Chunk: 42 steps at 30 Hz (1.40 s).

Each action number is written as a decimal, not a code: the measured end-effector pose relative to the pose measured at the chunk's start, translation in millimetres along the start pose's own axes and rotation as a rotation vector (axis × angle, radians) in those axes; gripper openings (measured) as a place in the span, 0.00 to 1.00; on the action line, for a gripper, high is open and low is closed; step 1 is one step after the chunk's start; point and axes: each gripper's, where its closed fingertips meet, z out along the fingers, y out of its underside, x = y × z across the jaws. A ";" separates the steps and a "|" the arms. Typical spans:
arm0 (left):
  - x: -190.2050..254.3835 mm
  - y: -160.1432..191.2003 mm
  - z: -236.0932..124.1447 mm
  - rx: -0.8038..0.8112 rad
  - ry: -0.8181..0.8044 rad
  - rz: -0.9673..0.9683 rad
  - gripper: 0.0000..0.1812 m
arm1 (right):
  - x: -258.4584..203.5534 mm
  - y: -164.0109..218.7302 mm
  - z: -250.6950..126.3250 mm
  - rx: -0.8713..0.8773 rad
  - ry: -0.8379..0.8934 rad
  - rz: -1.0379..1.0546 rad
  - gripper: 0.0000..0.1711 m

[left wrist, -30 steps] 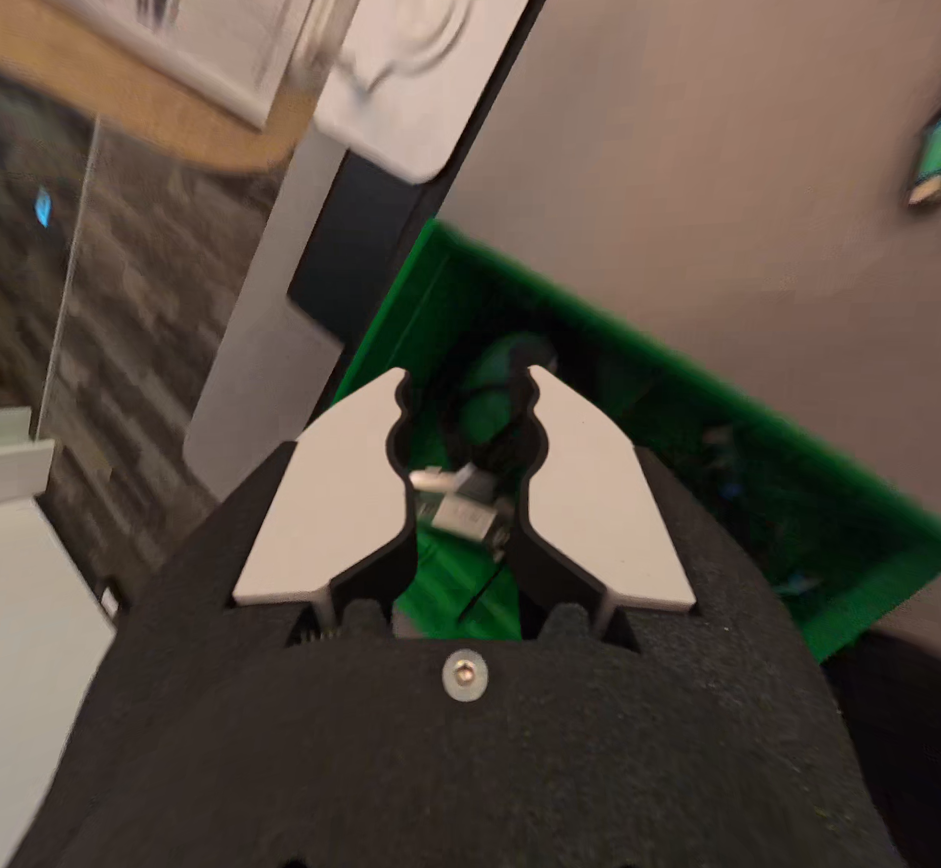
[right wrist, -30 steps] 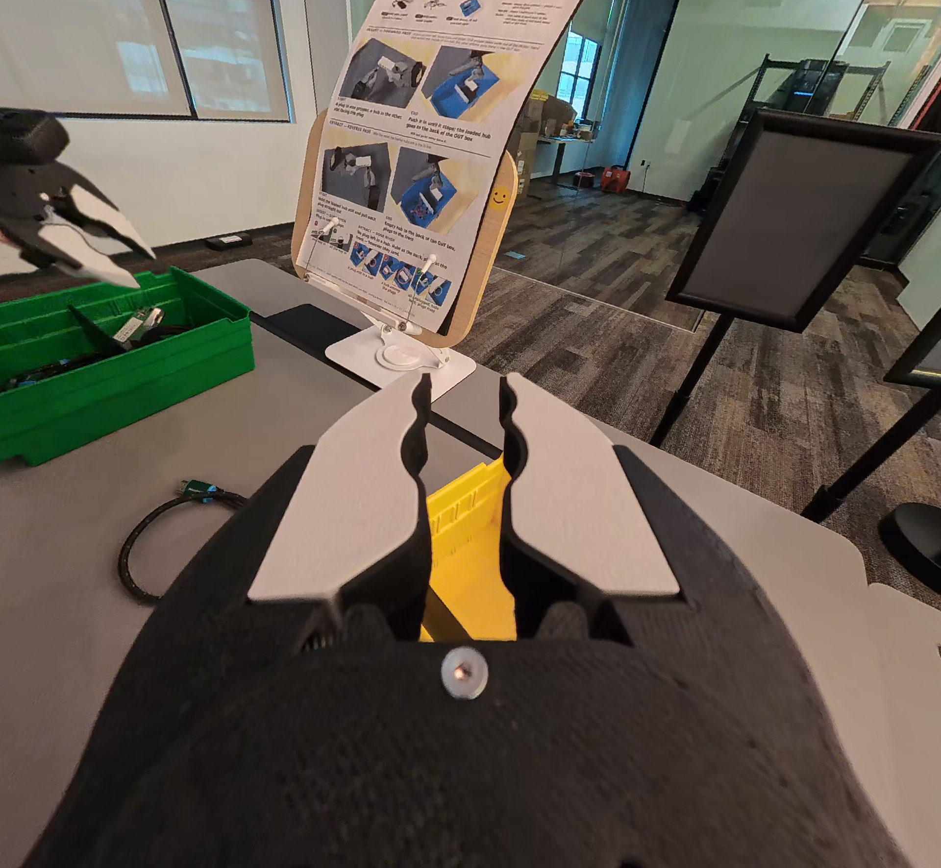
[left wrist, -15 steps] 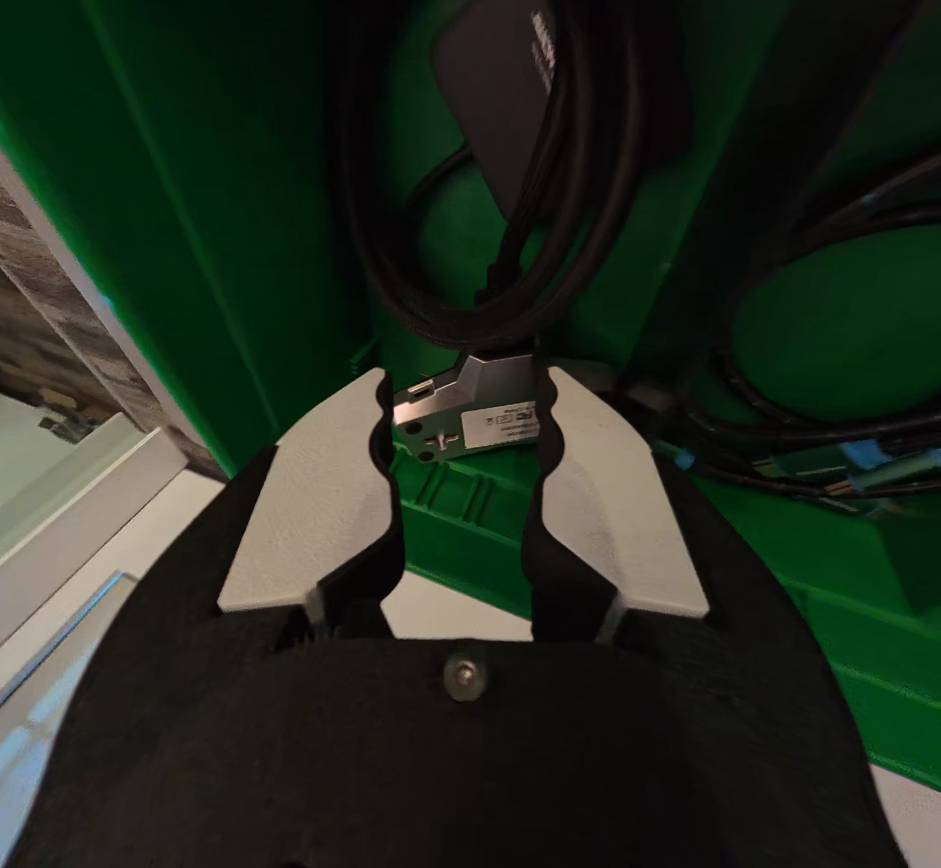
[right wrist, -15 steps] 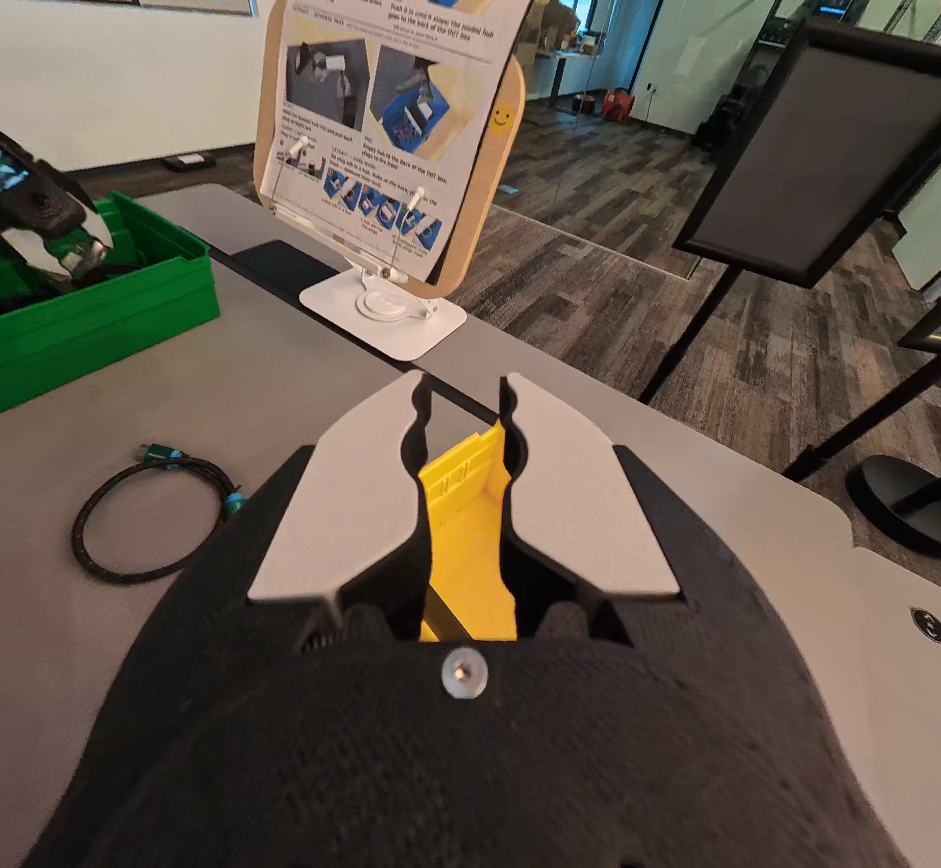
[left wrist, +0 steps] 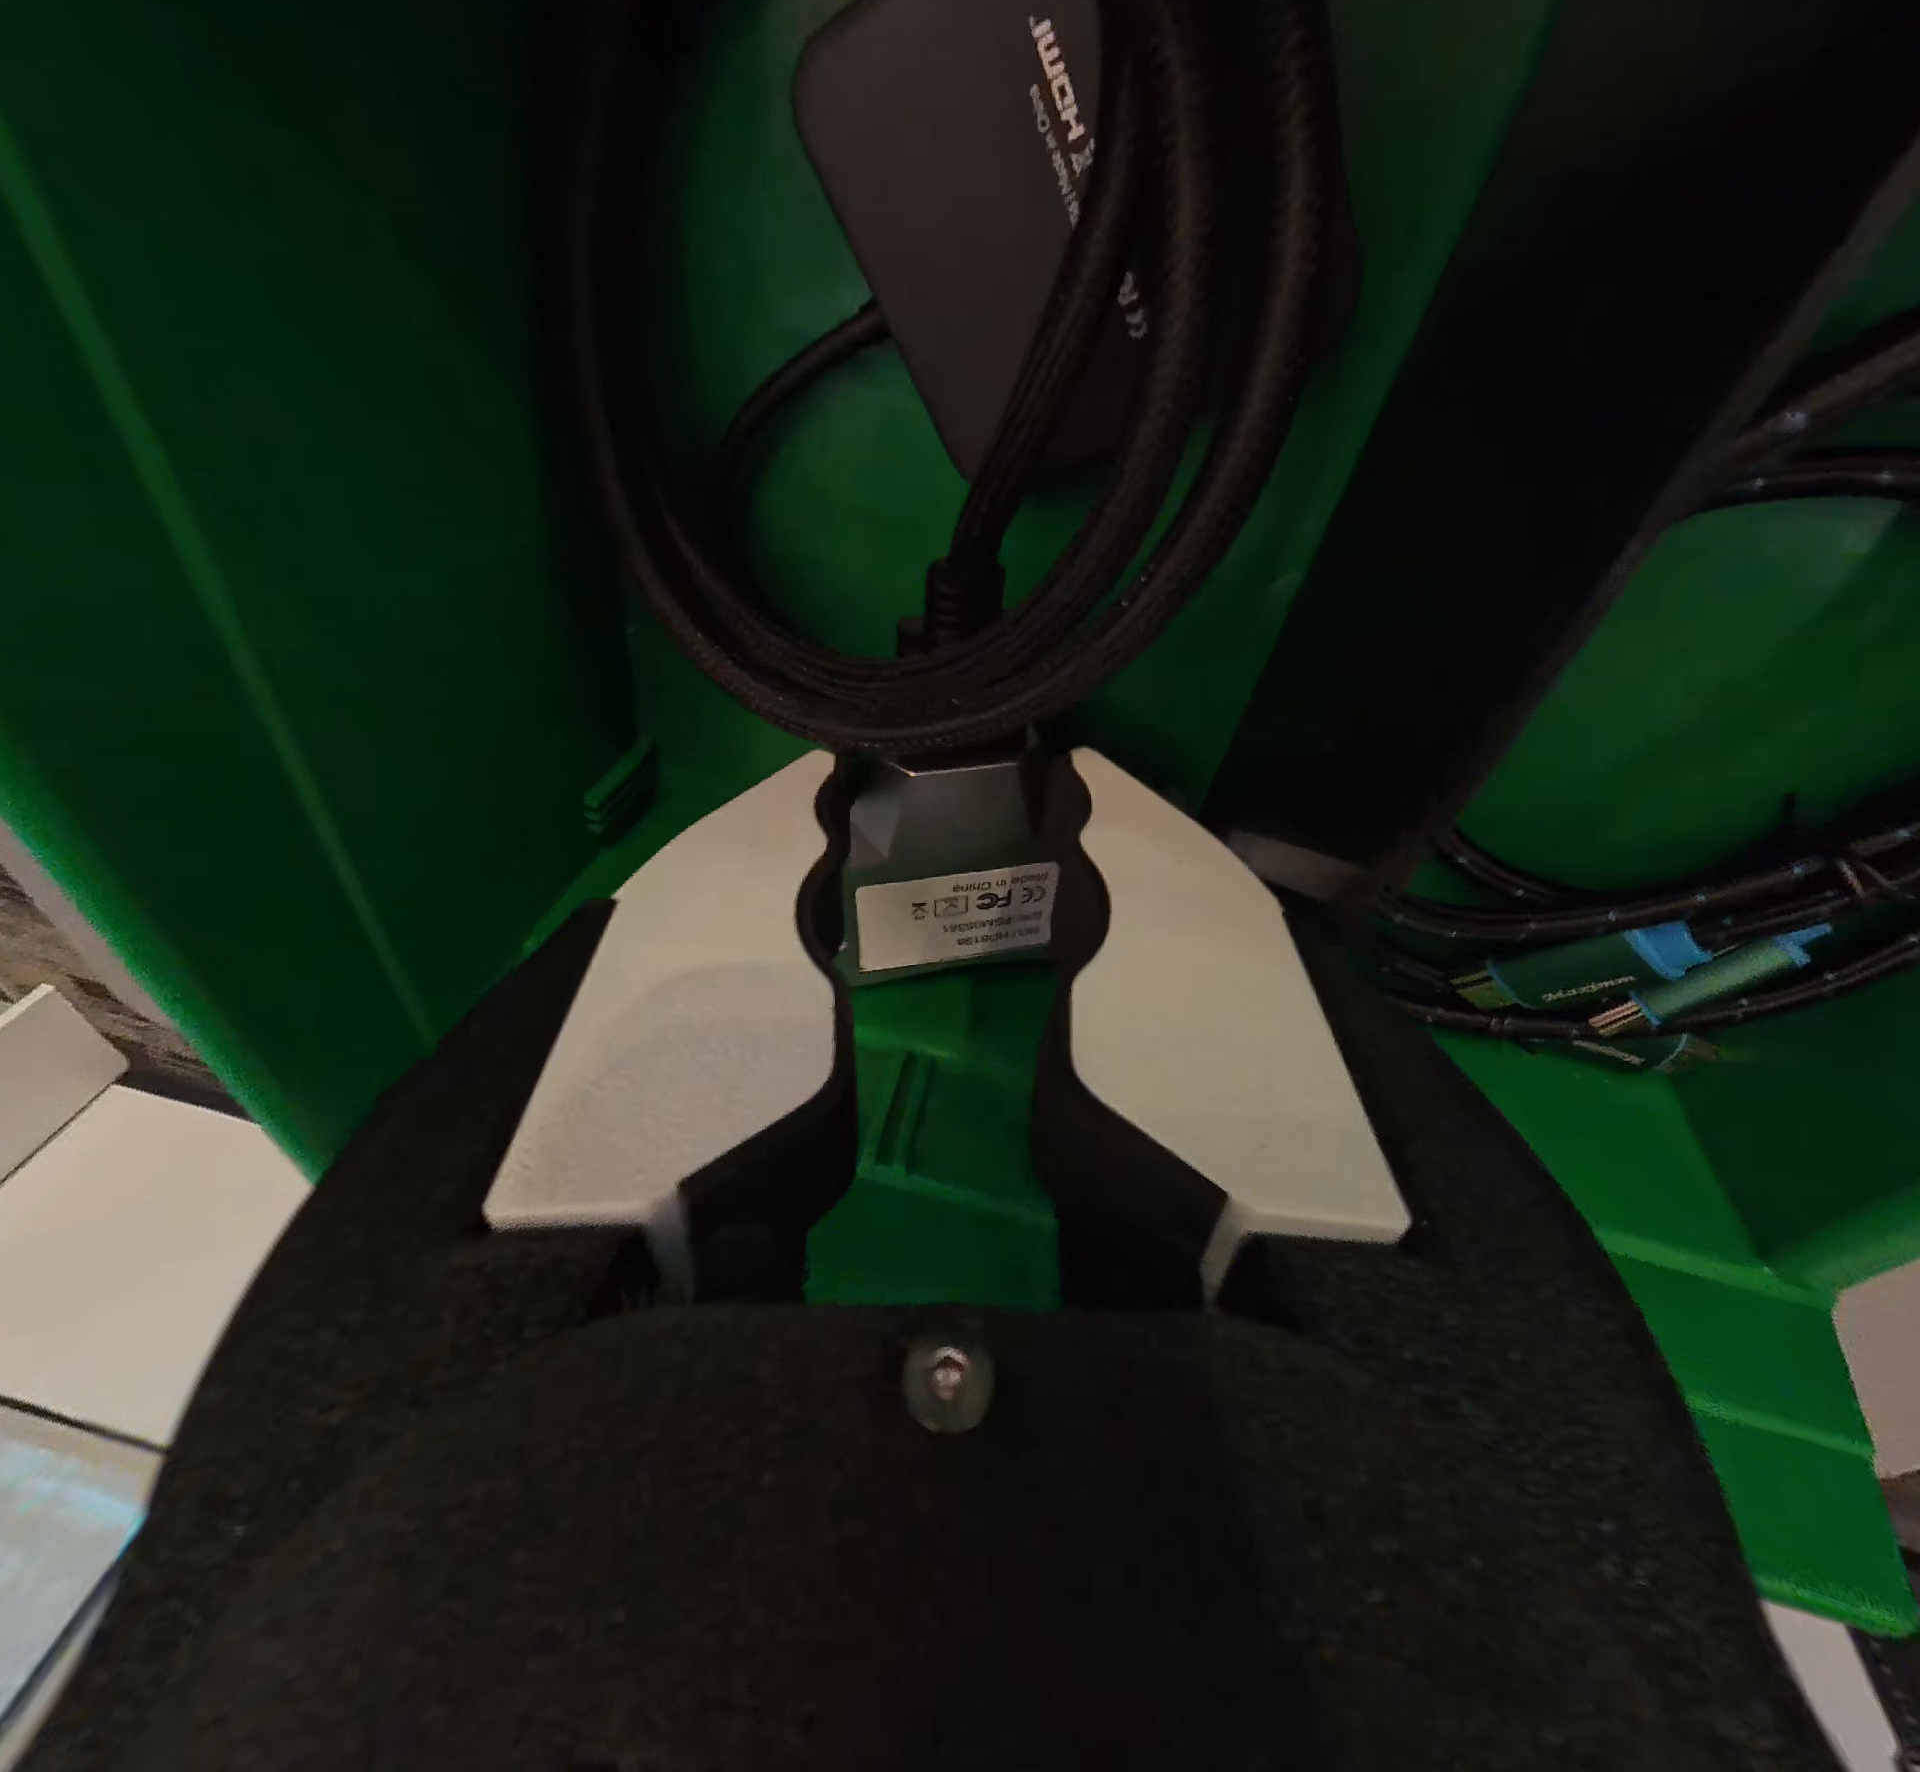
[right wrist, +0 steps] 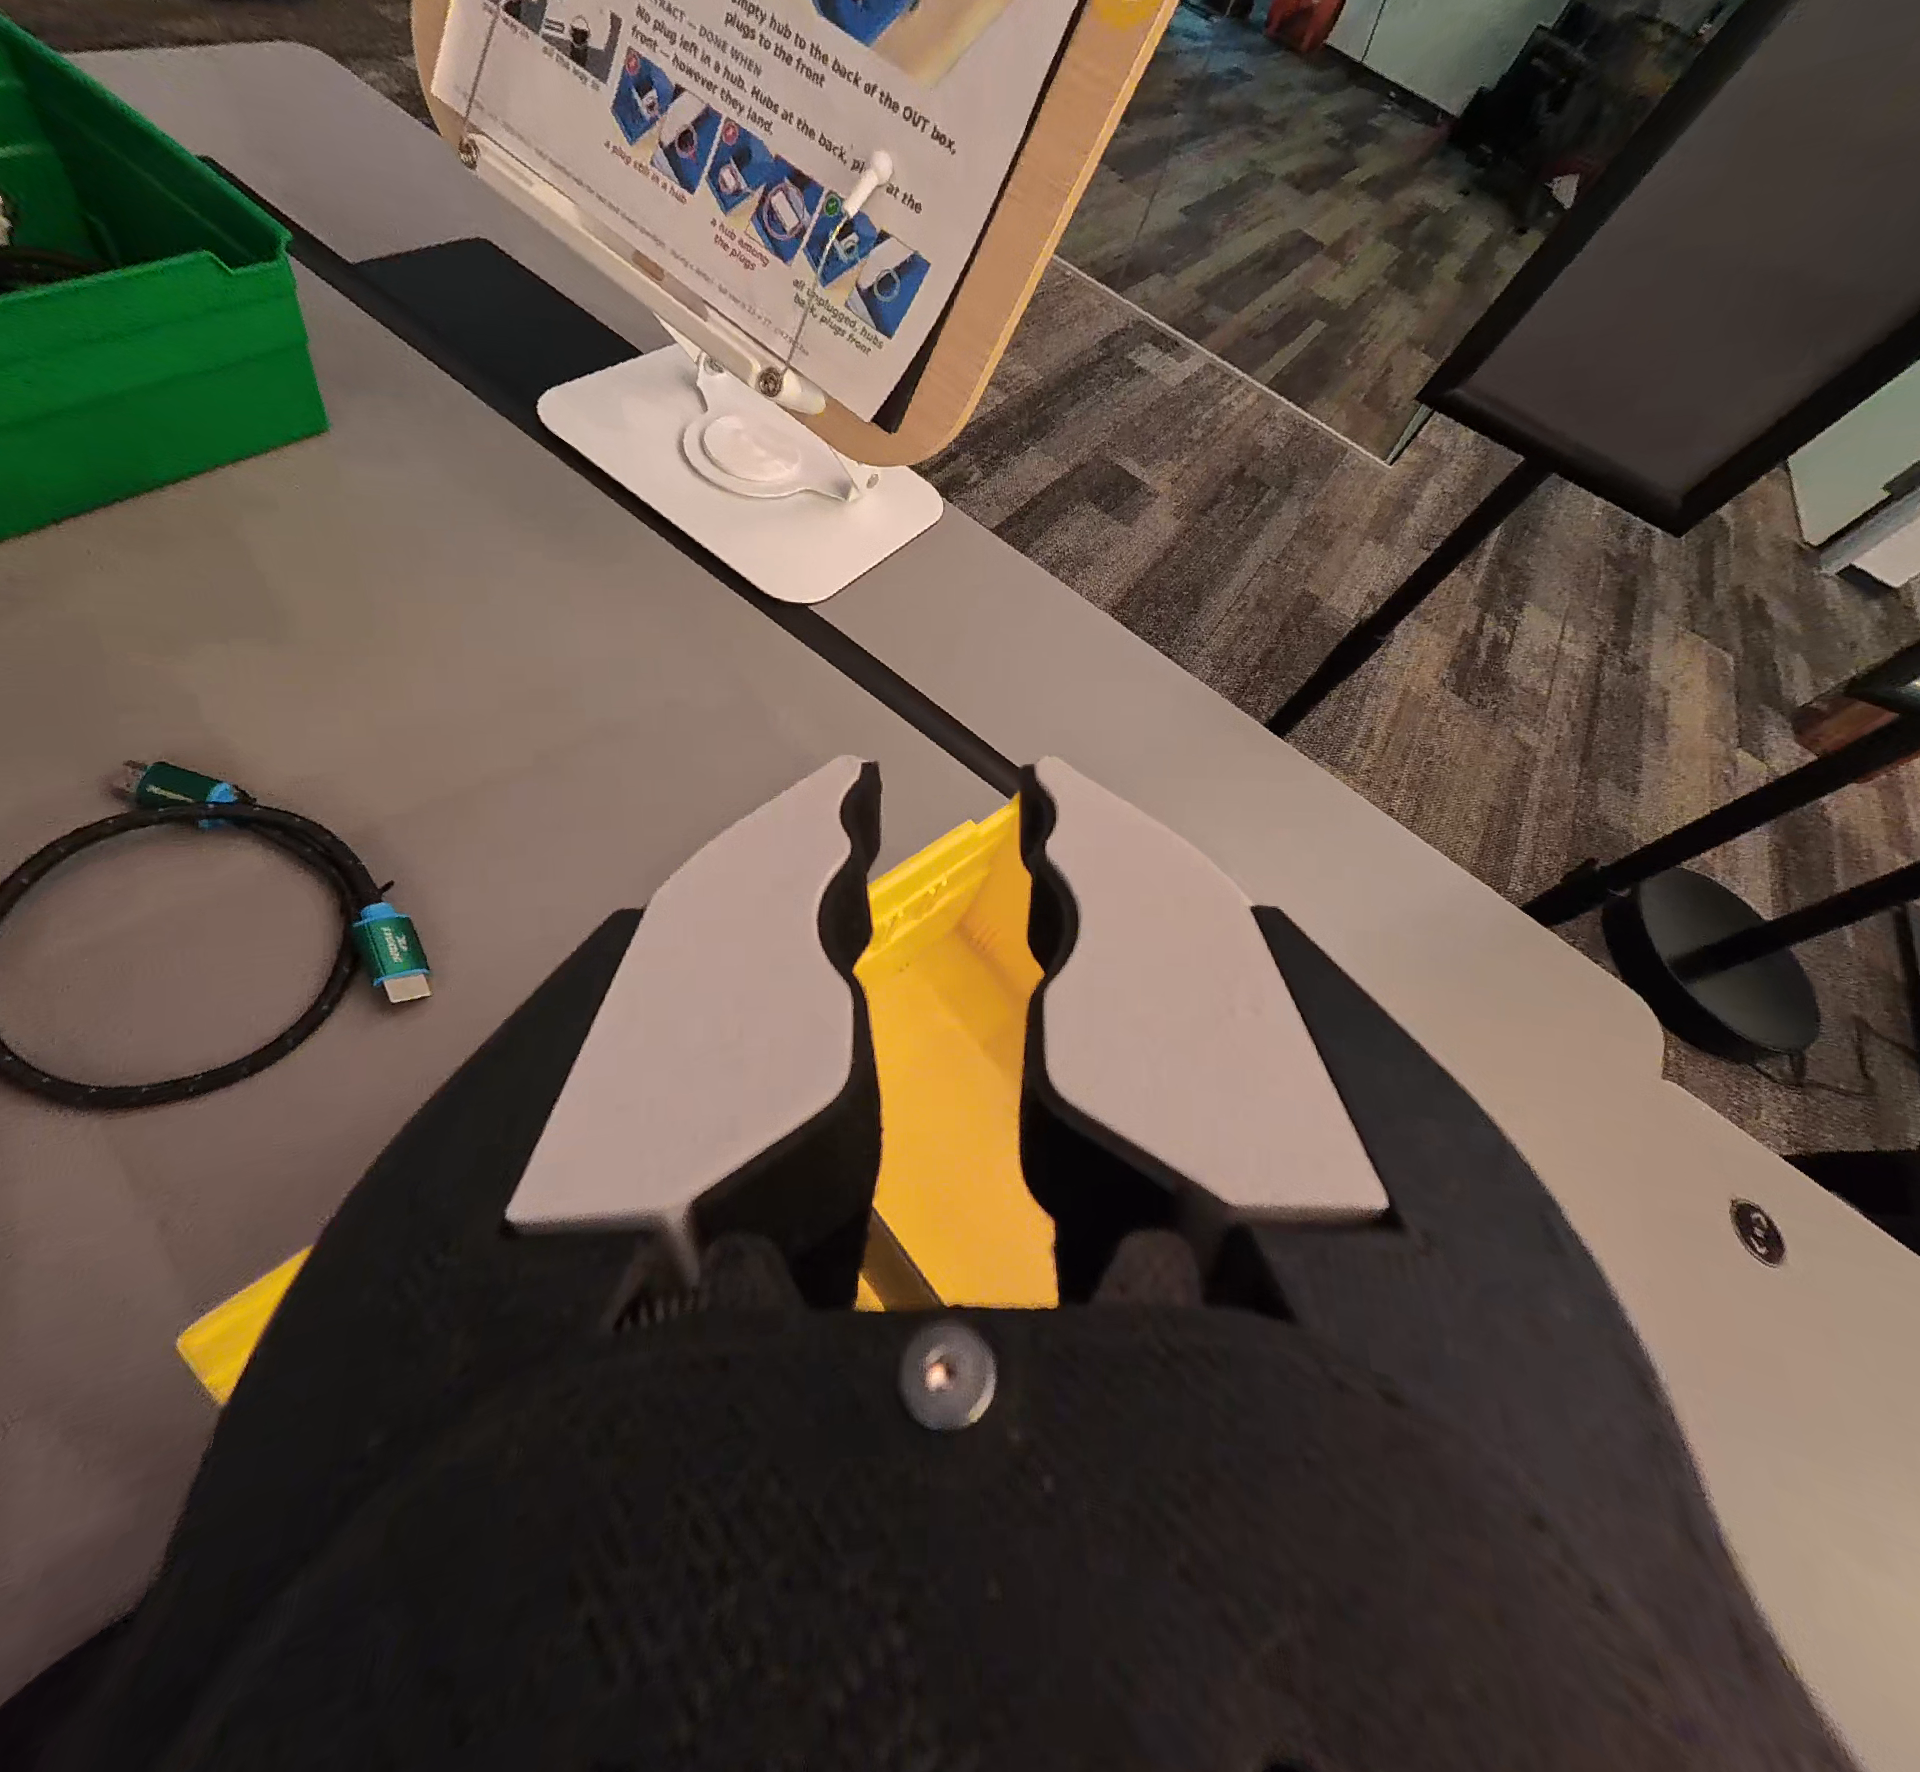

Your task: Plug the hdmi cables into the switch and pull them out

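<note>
Switch (left wrist: 948, 875) sits clamped in left tongs (left wrist: 951, 787), cables half-shadowed; right tongs (right wrist: 948, 777) gape empty

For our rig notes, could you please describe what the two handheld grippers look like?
Both match: the left gripper and right gripper have a rough black body, two flat pale-grey fingers with wavy black inner edges, and one silver screw centred below them. No cables or sleeves show.

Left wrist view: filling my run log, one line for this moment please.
left gripper: shut on switch, in green bin | right gripper: open, idle
</note>
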 end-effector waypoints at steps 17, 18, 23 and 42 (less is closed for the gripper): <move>-16.4 5.4 -51.1 0.104 -0.175 -0.120 0.20 | 6.5 -5.6 -13.0 0.075 -0.023 0.050 0.14; -17.1 7.5 -60.4 0.106 -0.191 -0.128 0.20 | 6.1 -6.4 -13.7 0.080 -0.025 0.051 0.14; -7.3 2.7 -111.6 0.154 -0.218 -0.174 0.19 | -0.1 -12.9 -15.5 0.106 -0.048 0.042 0.14; 39.0 -114.1 -277.8 0.450 -0.254 -0.471 0.18 | -74.1 -52.4 -16.0 0.200 -0.261 -0.077 0.14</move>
